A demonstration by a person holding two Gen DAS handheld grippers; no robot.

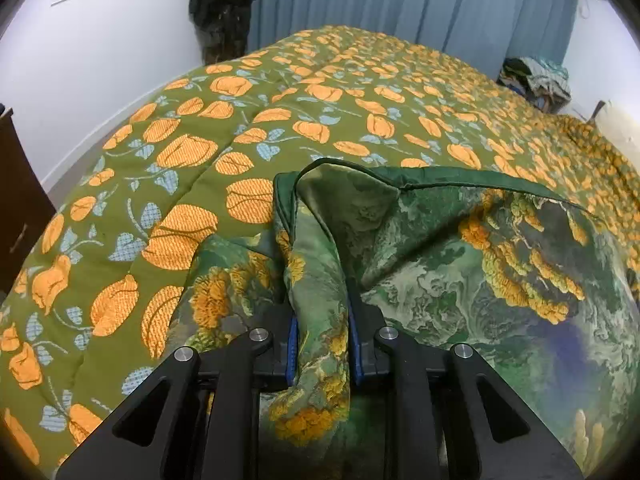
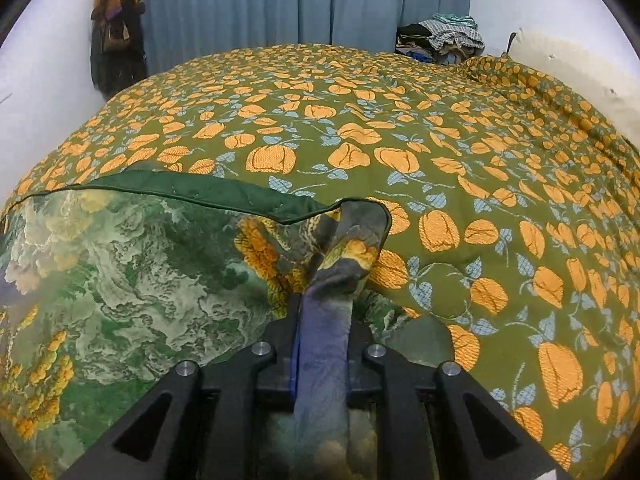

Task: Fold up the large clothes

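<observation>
A large green cloth (image 1: 460, 260) printed with yellow flowers and edged in dark green lies on the near part of the bed. My left gripper (image 1: 322, 320) is shut on its left corner, with fabric bunched between the blue pads. My right gripper (image 2: 324, 320) is shut on the right corner of the same cloth (image 2: 140, 272), which spreads to the left in the right wrist view. The dark green hem (image 2: 200, 192) runs between the two held corners, lifted slightly off the bed.
The bed is covered by an olive quilt (image 1: 300, 92) with orange flowers. Blue curtains (image 2: 300, 0) hang behind it. A pile of clothes (image 2: 444, 38) sits at the far right corner. Dark garments (image 2: 116, 28) hang on the left wall. A dark cabinet (image 1: 16, 184) stands left.
</observation>
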